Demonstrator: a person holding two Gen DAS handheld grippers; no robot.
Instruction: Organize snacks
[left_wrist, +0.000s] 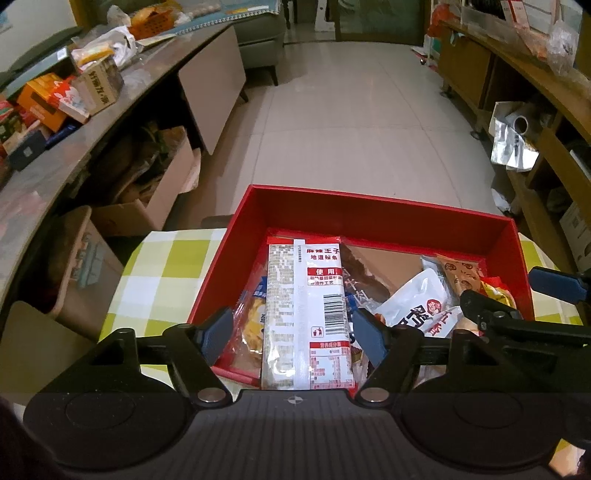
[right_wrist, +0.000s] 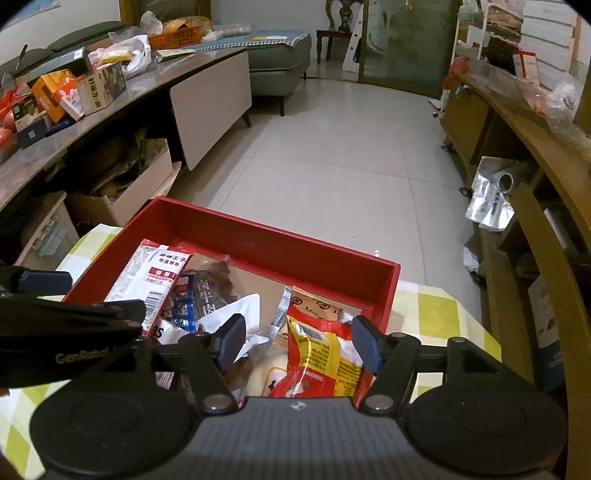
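Note:
A red box (left_wrist: 369, 210) on a green-checked tablecloth (left_wrist: 162, 266) holds several snack packets. In the left wrist view my left gripper (left_wrist: 295, 332) is open, its fingers either side of a long white and red packet (left_wrist: 306, 314) lying in the box. In the right wrist view my right gripper (right_wrist: 299, 343) is open over a red and yellow packet (right_wrist: 321, 354) at the box's (right_wrist: 258, 236) near right corner, not touching it as far as I can tell. A white pouch (left_wrist: 417, 306) and a beef packet (right_wrist: 210, 291) lie between them.
A long low cabinet (left_wrist: 110, 122) cluttered with boxes runs along the left, with cardboard boxes (left_wrist: 147, 192) under it. A wooden shelf unit (right_wrist: 535, 155) stands on the right. Tiled floor (left_wrist: 351, 118) lies beyond the table.

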